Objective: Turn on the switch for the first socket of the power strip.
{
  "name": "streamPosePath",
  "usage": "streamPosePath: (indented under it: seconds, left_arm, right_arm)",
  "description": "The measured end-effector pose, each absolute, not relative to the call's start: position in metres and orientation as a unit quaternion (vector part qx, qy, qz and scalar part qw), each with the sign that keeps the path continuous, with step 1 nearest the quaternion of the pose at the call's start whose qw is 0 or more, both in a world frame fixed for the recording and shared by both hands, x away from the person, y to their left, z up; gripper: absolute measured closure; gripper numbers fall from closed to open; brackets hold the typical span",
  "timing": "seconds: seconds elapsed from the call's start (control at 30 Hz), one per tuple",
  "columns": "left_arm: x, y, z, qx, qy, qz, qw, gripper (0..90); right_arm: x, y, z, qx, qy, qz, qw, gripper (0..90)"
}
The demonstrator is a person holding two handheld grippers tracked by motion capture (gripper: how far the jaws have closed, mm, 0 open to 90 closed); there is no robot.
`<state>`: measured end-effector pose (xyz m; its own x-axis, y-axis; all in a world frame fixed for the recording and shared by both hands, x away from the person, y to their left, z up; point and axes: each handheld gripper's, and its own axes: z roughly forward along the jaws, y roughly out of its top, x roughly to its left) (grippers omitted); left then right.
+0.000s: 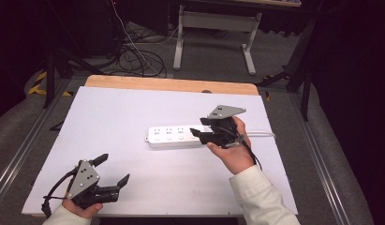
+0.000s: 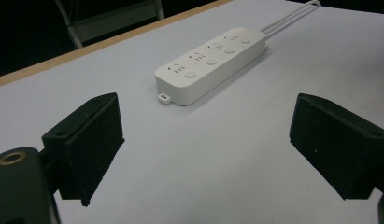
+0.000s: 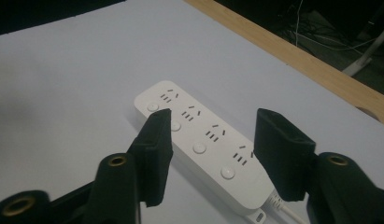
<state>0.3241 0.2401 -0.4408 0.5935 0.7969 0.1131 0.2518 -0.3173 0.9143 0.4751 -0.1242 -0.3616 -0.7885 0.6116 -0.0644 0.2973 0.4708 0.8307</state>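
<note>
A white power strip (image 1: 173, 136) with several sockets and round buttons lies flat near the middle of the white table (image 1: 110, 117), its cable (image 1: 262, 134) running off to the right. My right gripper (image 1: 196, 127) is open and hovers over the strip's right end. In the right gripper view its jaws (image 3: 213, 123) stand on either side of the power strip (image 3: 203, 140) without touching it. My left gripper (image 1: 116, 167) rests near the front left corner, wide open and holding nothing. From the left gripper (image 2: 208, 126) the power strip (image 2: 213, 63) lies well ahead.
The table's far edge is a wooden strip (image 1: 171, 84). Beyond it stand a white desk frame (image 1: 213, 23) and loose cables on the floor (image 1: 138, 56). Metal rails (image 1: 21, 145) run along both sides of the table.
</note>
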Motion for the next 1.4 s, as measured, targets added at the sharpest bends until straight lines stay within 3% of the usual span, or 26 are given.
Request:
streamPosePath:
  seconds: [0.27,0.87,1.07,1.4]
  left_arm:
    - [0.324,0.24,-0.439,0.761,0.335,0.287,0.476,9.6]
    - [0.325,0.244,-0.439,0.755,0.345,0.284,0.48,9.5]
    - [0.324,0.245,-0.438,0.751,0.348,0.28,0.487,9.2]
    - [0.322,0.246,-0.439,0.75,0.346,0.292,0.481,9.2]
  right_arm:
    - [0.454,-0.138,-0.353,0.268,0.827,0.461,0.179,31.0]
    - [0.417,-0.191,-0.372,0.262,0.81,0.496,0.173,23.0]
    - [0.408,-0.206,-0.392,0.253,0.813,0.498,0.164,17.0]
    - [0.399,-0.217,-0.418,0.252,0.808,0.511,0.149,15.0]
